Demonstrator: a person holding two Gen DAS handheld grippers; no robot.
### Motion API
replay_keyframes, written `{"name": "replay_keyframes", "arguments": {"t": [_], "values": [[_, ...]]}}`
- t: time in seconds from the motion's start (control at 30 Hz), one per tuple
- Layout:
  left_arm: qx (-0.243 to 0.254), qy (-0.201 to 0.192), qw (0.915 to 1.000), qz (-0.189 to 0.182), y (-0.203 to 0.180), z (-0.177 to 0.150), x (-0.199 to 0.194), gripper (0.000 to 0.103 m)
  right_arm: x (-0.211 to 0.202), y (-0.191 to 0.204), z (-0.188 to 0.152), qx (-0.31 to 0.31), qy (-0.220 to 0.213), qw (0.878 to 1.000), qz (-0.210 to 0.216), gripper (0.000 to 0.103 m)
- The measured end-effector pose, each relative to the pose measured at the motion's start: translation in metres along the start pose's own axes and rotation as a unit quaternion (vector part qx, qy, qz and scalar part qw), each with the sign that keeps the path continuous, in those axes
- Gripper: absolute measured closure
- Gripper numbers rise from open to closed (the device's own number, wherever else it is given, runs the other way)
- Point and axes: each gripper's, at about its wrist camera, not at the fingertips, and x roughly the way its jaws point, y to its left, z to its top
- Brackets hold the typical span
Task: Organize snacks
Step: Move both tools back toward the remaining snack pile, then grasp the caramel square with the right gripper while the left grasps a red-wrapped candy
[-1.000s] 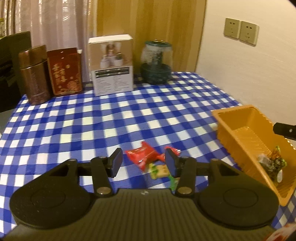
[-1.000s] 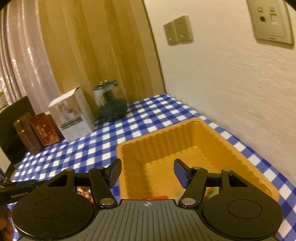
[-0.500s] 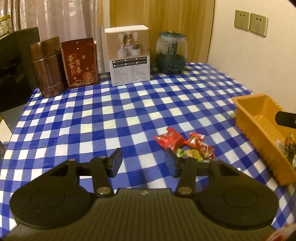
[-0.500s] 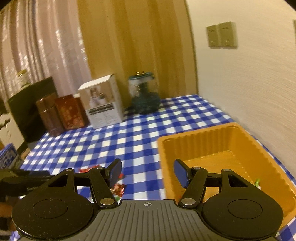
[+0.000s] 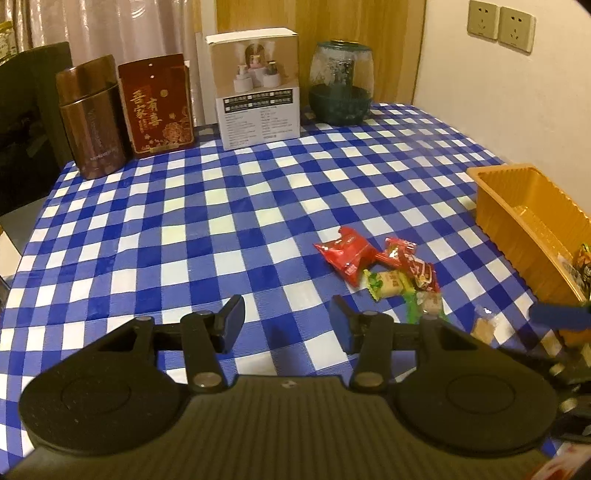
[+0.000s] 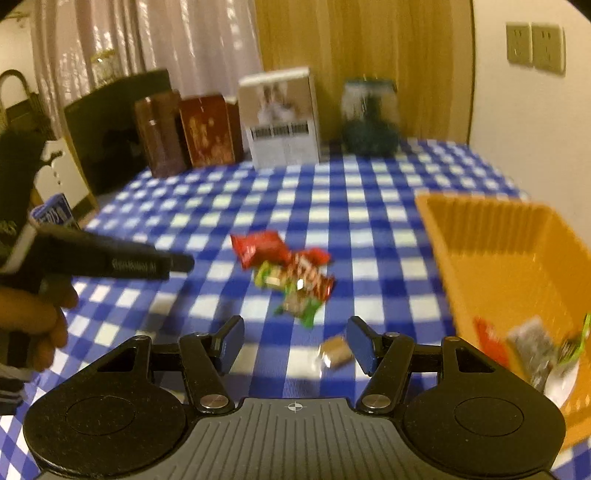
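Left gripper (image 5: 287, 321): jaws spread wide, nothing between them, only checkered tablecloth (image 5: 221, 206) under the gap. Right gripper (image 6: 295, 341): jaws also spread, empty; a small brown-wrapped candy (image 6: 335, 353) lies on the cloth just inside the right finger, not pinched.

Left wrist view, outward from the jaws: snack pile at 1 o'clock, near. Red packet (image 5: 347, 254) is farthest, a second red wrapper (image 5: 412, 264) touches it on the right, a yellow-green candy (image 5: 388, 283) sits just below them, and a green-ended candy (image 5: 424, 304) is closest to the right finger. The brown candy shows at 3 o'clock, apart from the pile. Orange tray (image 5: 517, 221) at 2 o'clock by the wall, with a few wrappers in its near end, mostly cut off by the frame edge.

Right wrist view is blurred: same pile at 12 o'clock, tray at 2–3 o'clock with snacks in its near corner. Left gripper body at 9–10 o'clock, with the hand (image 6: 33, 325) around its handle.

Far edge of the table, 11 to 1 o'clock: brown tin (image 5: 92, 118), red box (image 5: 157, 107), white carton (image 5: 256, 86), glass jar (image 5: 341, 83). Wall sockets (image 5: 500, 24) upper right.
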Motion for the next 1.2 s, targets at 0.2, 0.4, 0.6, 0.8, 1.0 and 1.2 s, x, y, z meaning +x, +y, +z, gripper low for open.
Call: {"name": "replay_keyframes", "arguments": {"t": [0.2,0.4,0.6,0.8,1.0,1.2], "values": [[0.001,-0.001,1.0,-0.009,-0.005,0.002,0.001,0.054,0.019,-0.015,-0.005,0.046,0.038,0.998,-0.016,0.046],[0.006,0.002,0.9998,-0.017,-0.009,0.002,0.004,0.053,0.037,-0.024,-0.003,0.076,0.043,0.996,-0.021,0.048],[0.006,0.008,0.9997,-0.021,-0.011,0.002,0.008,0.052,0.045,-0.012,-0.001,0.033,0.029,0.998,-0.052,0.056],[0.011,0.014,0.9995,-0.027,-0.017,0.001,0.012,0.051,0.045,-0.008,-0.006,-0.005,0.037,0.997,-0.075,0.071],[0.011,0.012,0.9995,-0.029,-0.018,0.002,0.016,0.051,0.044,-0.015,0.0,0.014,0.032,0.997,-0.068,0.081],[0.023,0.001,0.9992,-0.032,-0.022,0.006,0.021,0.051,0.037,-0.023,0.018,0.022,0.003,0.998,-0.058,0.081]]}}
